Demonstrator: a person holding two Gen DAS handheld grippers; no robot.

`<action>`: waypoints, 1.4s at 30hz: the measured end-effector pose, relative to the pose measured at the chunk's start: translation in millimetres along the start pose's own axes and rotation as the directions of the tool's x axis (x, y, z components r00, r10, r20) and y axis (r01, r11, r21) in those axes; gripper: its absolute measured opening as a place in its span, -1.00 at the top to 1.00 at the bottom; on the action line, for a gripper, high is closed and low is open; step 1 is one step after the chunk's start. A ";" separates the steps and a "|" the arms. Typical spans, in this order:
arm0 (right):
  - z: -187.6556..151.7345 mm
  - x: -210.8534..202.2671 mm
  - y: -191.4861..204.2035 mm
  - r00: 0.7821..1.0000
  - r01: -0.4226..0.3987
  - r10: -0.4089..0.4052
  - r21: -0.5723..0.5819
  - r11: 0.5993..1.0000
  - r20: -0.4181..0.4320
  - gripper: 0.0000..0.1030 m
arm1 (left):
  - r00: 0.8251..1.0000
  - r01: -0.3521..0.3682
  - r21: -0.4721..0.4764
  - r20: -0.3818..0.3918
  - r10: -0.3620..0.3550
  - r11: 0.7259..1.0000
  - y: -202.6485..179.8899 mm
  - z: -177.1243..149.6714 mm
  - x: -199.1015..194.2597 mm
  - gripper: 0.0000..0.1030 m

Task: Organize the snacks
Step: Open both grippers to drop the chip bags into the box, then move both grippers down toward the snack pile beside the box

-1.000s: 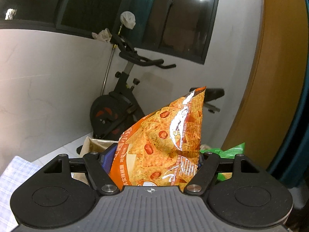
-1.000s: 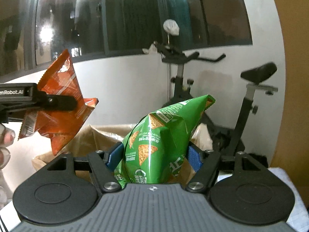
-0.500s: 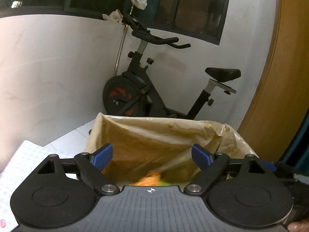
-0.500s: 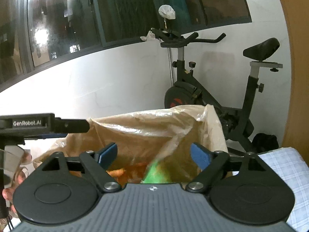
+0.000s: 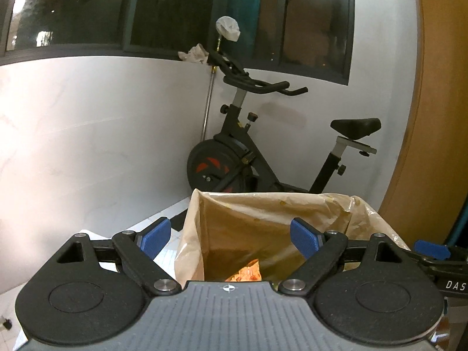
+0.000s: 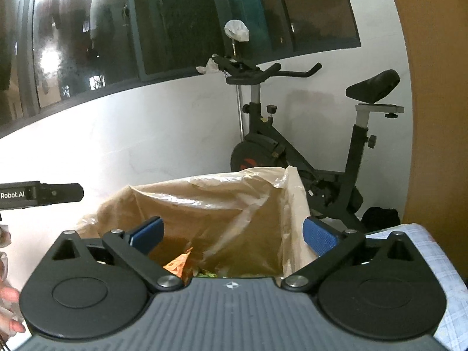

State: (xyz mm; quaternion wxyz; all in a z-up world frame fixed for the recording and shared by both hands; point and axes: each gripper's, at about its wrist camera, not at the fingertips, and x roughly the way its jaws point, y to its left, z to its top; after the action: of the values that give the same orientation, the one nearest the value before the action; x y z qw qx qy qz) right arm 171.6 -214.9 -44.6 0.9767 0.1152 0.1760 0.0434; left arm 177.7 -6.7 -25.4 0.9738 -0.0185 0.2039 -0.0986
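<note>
Snack bags down inside the lined box (image 5: pixel 263 219): orange chip bag (image 5: pixel 244 273) lying at the bottom, seen just above the left gripper's body in the left wrist view, and again as an orange corner (image 6: pixel 178 263) low in the right wrist view, with a scrap of green bag (image 6: pixel 206 275) beside it, mostly hidden behind the right gripper's body. Box lined with a crinkled tan plastic liner (image 6: pixel 222 201) folded over the rim, open at the top. Left gripper (image 5: pixel 226 238) hovering over the near edge of the box, jaws spread wide, blue pads (image 5: pixel 153 235) well apart with nothing between them but the view into the liner. Right gripper (image 6: pixel 232 235) likewise poised over the box from the other side, jaws opening, already very wide, nothing held, blue pads (image 6: pixel 317 235) clear of the liner. Tip of the right gripper poking in at the right edge of the left wrist view; black finger of the left gripper (image 6: pixel 49 194) reaching in from the left edge of the right wrist view, above the liner's rim. Fingers of a hand (image 6: pixel 10 310) at the lower left edge of the right wrist view. Behind the box, against a white wall, a black exercise bike (image 5: pixel 263 152) with a red-marked flywheel, a black saddle and a crumpled white bag on a post above the handlebars. Dark windows (image 5: pixel 175 8) above the wall, a wooden panel (image 5: pixel 438 117) on the right. Checked cloth (image 6: pixel 415 251) covering the surface at the lower right of the right wrist view.
</note>
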 end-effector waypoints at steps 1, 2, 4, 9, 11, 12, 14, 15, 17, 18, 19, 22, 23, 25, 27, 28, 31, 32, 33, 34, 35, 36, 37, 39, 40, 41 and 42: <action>-0.5 -2.7 0.8 1.000 -0.004 0.004 0.006 1.000 0.001 -1.00 | 1.000 0.002 -0.004 0.001 -0.002 1.000 1.1 0.1 -3.7 -0.75; -1.1 -5.9 1.4 1.000 -0.007 0.007 0.011 1.000 0.003 -1.00 | 1.000 0.005 -0.007 0.000 -0.005 1.000 1.4 0.2 -7.0 -0.75; -2.5 -12.6 3.9 1.000 -0.008 0.008 0.008 1.000 0.001 -1.00 | 1.000 0.017 -0.008 -0.004 -0.017 1.000 0.8 -1.0 -13.9 -0.75; -7.0 -26.3 8.0 0.996 -0.086 0.086 0.028 0.996 -0.035 -1.00 | 1.000 0.010 0.008 -0.025 -0.010 1.000 -0.1 -3.2 -24.8 -0.75; -9.0 -32.3 9.5 0.992 -0.114 0.116 0.030 0.993 -0.047 -1.00 | 1.000 0.002 0.014 -0.030 -0.002 1.000 -0.3 -5.9 -30.2 -0.75; -9.9 -35.7 11.3 0.993 -0.102 0.103 0.021 0.995 -0.051 -1.00 | 1.000 0.000 0.017 -0.027 0.001 1.000 -0.2 -7.9 -32.8 -0.75; -12.3 -40.8 14.2 0.995 -0.084 0.084 0.003 0.996 -0.059 -1.00 | 1.000 -0.017 0.029 -0.005 0.017 0.999 -0.3 -12.9 -40.0 -0.75; -13.6 -43.2 14.8 0.995 -0.077 0.077 0.000 0.997 -0.063 -1.00 | 0.999 -0.035 0.038 0.003 0.035 0.999 -0.7 -15.7 -43.3 -0.75; -16.9 -47.3 14.7 0.995 -0.070 0.070 0.004 0.998 -0.075 -1.00 | 0.998 -0.063 0.055 0.005 0.063 0.997 -1.1 -21.2 -48.3 -0.75; -19.1 -50.3 13.9 0.995 -0.070 0.070 0.010 0.998 -0.075 -1.00 | 0.997 -0.072 0.058 0.005 0.071 0.996 -0.7 -22.5 -50.9 -0.75; -21.1 -52.4 13.5 0.995 -0.070 0.070 0.014 0.997 -0.076 -1.00 | 0.997 -0.079 0.060 0.005 0.079 0.995 0.0 -24.3 -53.3 -0.75; -27.3 -58.1 13.5 0.995 -0.049 0.050 0.018 0.999 -0.091 -1.00 | 0.996 -0.087 0.055 -0.004 0.087 0.995 2.8 -29.1 -61.6 -0.75; -29.1 -59.5 13.5 0.994 -0.044 0.045 0.016 0.999 -0.099 -1.00 | 0.996 -0.086 0.053 -0.006 0.086 0.995 3.7 -30.7 -64.8 -0.75; -33.9 -62.7 14.6 0.993 -0.039 0.040 0.010 0.999 -0.110 -1.00 | 0.996 -0.091 0.057 -0.009 0.092 0.994 4.7 -34.4 -71.1 -0.75; -39.6 -67.0 15.9 0.992 -0.048 0.048 0.001 0.999 -0.118 -1.00 | 0.995 -0.097 0.067 -0.009 0.098 0.993 6.2 -38.9 -77.4 -0.75; -42.5 -69.0 16.6 0.991 -0.058 0.058 -0.002 0.998 -0.119 -1.00 | 0.995 -0.096 0.073 -0.011 0.097 0.993 6.7 -41.4 -80.4 -0.75; -53.9 -75.9 20.7 0.988 -0.092 0.089 -0.022 0.995 -0.128 -0.96 | 0.996 -0.086 0.087 -0.024 0.089 0.992 7.8 -50.9 -87.7 -0.75; -57.9 -77.3 23.1 0.986 -0.105 0.099 -0.035 0.994 -0.135 -0.96 | 0.996 -0.084 0.090 -0.030 0.087 0.992 7.9 -54.4 -89.4 -0.75; -62.5 -78.9 25.9 0.983 -0.118 0.110 -0.049 0.992 -0.144 -0.95 | 0.996 -0.079 0.093 -0.038 0.083 0.993 8.2 -57.8 -90.9 -0.75; -67.6 -80.1 28.3 0.981 -0.129 0.119 -0.058 0.990 -0.150 -0.94 | 0.996 -0.073 0.095 -0.046 0.078 0.993 8.1 -61.5 -92.3 -0.75; -72.8 -81.4 30.6 0.979 -0.143 0.131 -0.065 0.988 -0.159 -0.93 | 0.996 -0.068 0.098 -0.054 0.073 0.993 7.9 -65.5 -93.7 -0.75; -77.7 -81.7 32.2 0.976 -0.154 0.141 -0.068 0.986 -0.167 -0.93 | 0.996 -0.065 0.099 -0.060 0.072 0.993 7.3 -69.1 -95.1 -0.75; -83.2 -82.0 33.6 0.973 -0.164 0.150 -0.068 0.984 -0.176 -0.93 | 0.995 -0.064 0.099 -0.066 0.071 0.993 7.0 -72.5 -96.4 -0.75; -94.3 -81.7 35.3 0.967 -0.175 0.160 -0.061 0.983 -0.199 -0.92 | 0.995 -0.060 0.092 -0.079 0.067 0.994 7.3 -78.5 -98.5 -0.75; -99.7 -81.3 35.4 0.964 -0.179 0.164 -0.056 0.982 -0.211 -0.91 | 0.994 -0.057 0.085 -0.087 0.065 0.995 8.5 -80.6 -100.0 -0.75; -104.9 -80.7 35.8 0.961 -0.181 0.165 -0.052 0.982 -0.223 -0.90 | 0.994 -0.055 0.077 -0.093 0.063 0.995 10.1 -81.6 -101.2 -0.75; -109.5 -80.7 36.3 0.958 -0.179 0.163 -0.049 0.983 -0.234 -0.90 | 0.994 -0.054 0.072 -0.095 0.060 0.996 11.9 -81.6 -103.0 -0.75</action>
State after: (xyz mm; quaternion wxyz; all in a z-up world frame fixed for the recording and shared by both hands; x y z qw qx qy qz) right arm 55.9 -166.9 -108.8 0.9458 0.0901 0.2751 0.1470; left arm 54.8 25.9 -60.5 0.9652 0.0256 0.2480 -0.0786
